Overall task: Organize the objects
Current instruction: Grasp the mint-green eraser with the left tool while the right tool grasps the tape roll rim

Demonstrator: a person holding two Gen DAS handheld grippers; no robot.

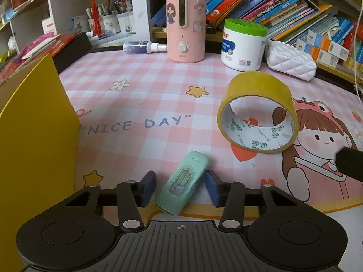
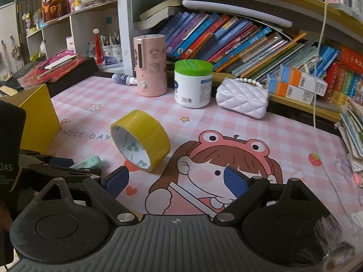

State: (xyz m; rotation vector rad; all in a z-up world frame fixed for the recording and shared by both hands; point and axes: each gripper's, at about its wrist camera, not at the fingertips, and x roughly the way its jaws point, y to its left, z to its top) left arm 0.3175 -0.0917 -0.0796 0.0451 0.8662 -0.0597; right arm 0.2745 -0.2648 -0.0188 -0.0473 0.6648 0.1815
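A: Where is the small mint-green plastic case with the cactus sticker (image 1: 182,182) lying?

B: It is lying flat on the pink checked mat covering the bench (image 1: 140,95), tilted a little, and it is sitting between the blue pads of the left gripper (image 1: 180,187). The fingers (image 1: 148,187) are standing apart on either side of it; a gap is showing on the left side, and on the right the pad is coming close to its upper corner, though I cannot tell whether it is touching.

A: And the right gripper (image 2: 175,182)?

B: Its fingers (image 2: 119,180) are spreading wide over the cartoon girl printed on the mat, holding nothing. From that view the mint case (image 2: 87,162) is peeking out past the left gripper's black linkage.

A: What is lying around the case?

B: A roll of yellow packing tape (image 1: 257,113) is standing on its edge just beyond and to the right. A yellow cardboard box (image 1: 34,140) is rising at the left. Farther back, a pink cylindrical humidifier with stickers (image 1: 186,25), a white tub with a green lid (image 1: 244,45) and a white quilted purse (image 1: 290,61) are lining up before the shelf of leaning books (image 2: 238,40).
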